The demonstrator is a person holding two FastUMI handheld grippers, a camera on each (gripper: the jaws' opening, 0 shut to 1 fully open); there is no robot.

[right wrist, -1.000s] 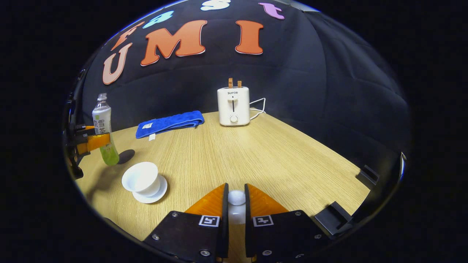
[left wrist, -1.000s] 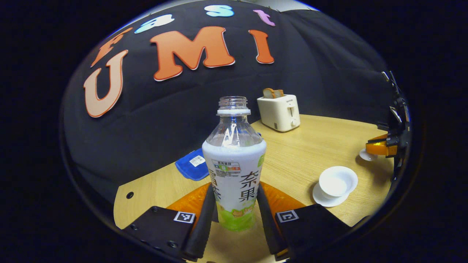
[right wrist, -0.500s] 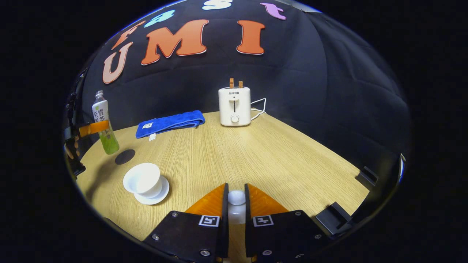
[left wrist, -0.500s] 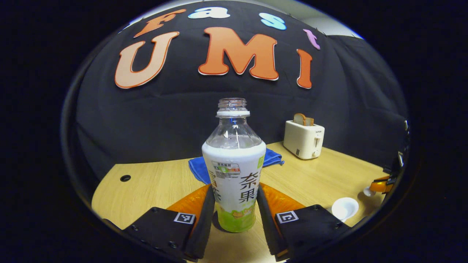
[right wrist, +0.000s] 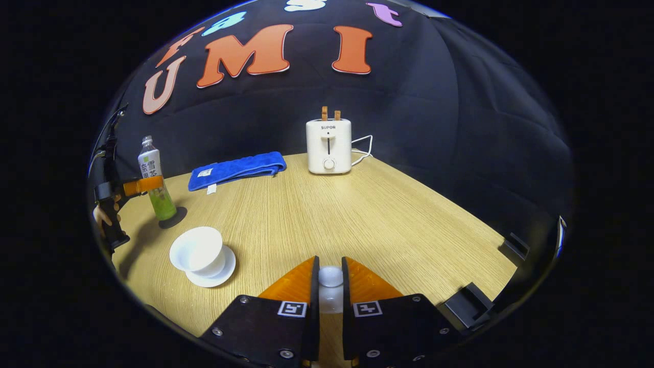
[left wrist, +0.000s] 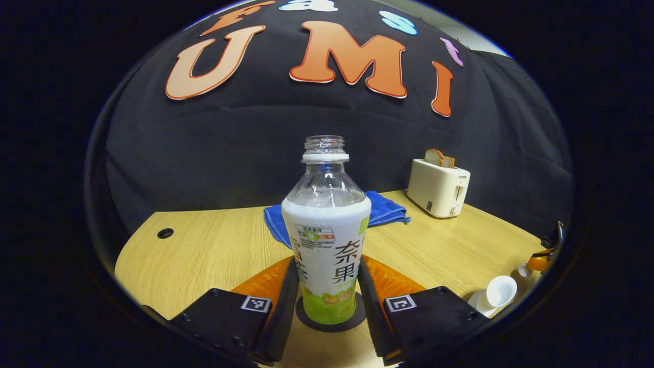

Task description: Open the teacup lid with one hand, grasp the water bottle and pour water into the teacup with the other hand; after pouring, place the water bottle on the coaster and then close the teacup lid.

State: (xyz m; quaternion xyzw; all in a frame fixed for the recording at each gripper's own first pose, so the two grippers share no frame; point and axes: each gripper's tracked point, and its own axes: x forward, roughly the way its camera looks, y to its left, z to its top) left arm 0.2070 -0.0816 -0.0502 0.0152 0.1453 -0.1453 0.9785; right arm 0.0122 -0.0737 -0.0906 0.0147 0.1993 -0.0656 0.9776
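Both fingers of the left gripper pressed the sides of the uncapped water bottle, which stood upright on the dark round coaster at the table's left side. Right of it, in the right gripper view, sat the open white teacup on its saucer, the blue towel and the toaster farther back. Nearest, the right gripper was clamped on the lid's white knob.
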